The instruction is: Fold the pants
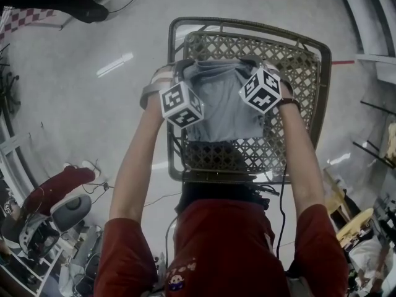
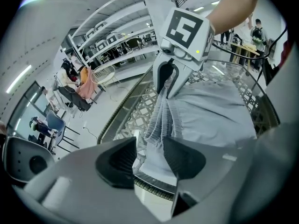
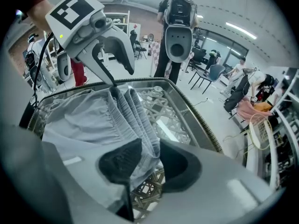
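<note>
Two bunches of gathered waistband were gripped: the fingers of the left gripper [image 2: 148, 158] were closed on one part of the pants [image 1: 224, 101], those of the right gripper [image 3: 148, 161] on another. Soft pale grey cloth, ribbed at the elastic, was spread over the woven lattice table [image 1: 247, 25], rimmed in dark metal.

The left tool [image 2: 149, 146] grips grey pants [image 2: 210, 111]; right tool [image 2: 169, 88] pinches them opposite.

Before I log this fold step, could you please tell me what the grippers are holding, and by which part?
The left gripper and right gripper each pinch the grey pants by the gathered waistband, one at each end.
</note>
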Demonstrator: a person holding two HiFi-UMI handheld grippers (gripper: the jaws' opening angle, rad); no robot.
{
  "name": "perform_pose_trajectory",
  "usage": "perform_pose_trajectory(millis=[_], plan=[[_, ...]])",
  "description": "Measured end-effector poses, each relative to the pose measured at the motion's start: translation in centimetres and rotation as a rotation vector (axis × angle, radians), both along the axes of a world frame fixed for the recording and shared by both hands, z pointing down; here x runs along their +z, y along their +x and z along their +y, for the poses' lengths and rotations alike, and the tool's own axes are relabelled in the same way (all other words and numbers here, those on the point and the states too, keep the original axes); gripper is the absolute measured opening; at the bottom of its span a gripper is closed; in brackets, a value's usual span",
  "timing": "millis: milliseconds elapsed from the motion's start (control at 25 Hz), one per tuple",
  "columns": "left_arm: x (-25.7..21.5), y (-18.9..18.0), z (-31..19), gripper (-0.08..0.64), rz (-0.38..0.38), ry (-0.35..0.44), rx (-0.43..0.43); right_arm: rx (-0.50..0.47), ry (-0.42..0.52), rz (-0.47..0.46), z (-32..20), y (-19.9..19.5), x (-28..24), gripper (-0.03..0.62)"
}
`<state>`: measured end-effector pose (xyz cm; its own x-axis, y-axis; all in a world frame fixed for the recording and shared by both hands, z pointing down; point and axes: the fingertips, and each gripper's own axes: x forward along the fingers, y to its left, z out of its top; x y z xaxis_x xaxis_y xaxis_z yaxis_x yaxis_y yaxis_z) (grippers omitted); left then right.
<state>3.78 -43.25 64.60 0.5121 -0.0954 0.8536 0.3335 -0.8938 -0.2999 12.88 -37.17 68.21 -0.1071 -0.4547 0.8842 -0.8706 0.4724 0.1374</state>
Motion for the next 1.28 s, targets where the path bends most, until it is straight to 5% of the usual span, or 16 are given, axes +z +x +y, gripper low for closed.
perform_pose_trajectory(millis=[920,1280], plan=[[1.3,1.4,-0.2,0.189,0.014,0.072,-0.040,0.095,0.088,0.043,0.5,0.0,-2.2,0.114],[-4.5,1.1,1.2,0.187,0.188,0.076,-0.208,0.211,0.248,-0.026,2.0,-0.1,-8.4,0.114]])
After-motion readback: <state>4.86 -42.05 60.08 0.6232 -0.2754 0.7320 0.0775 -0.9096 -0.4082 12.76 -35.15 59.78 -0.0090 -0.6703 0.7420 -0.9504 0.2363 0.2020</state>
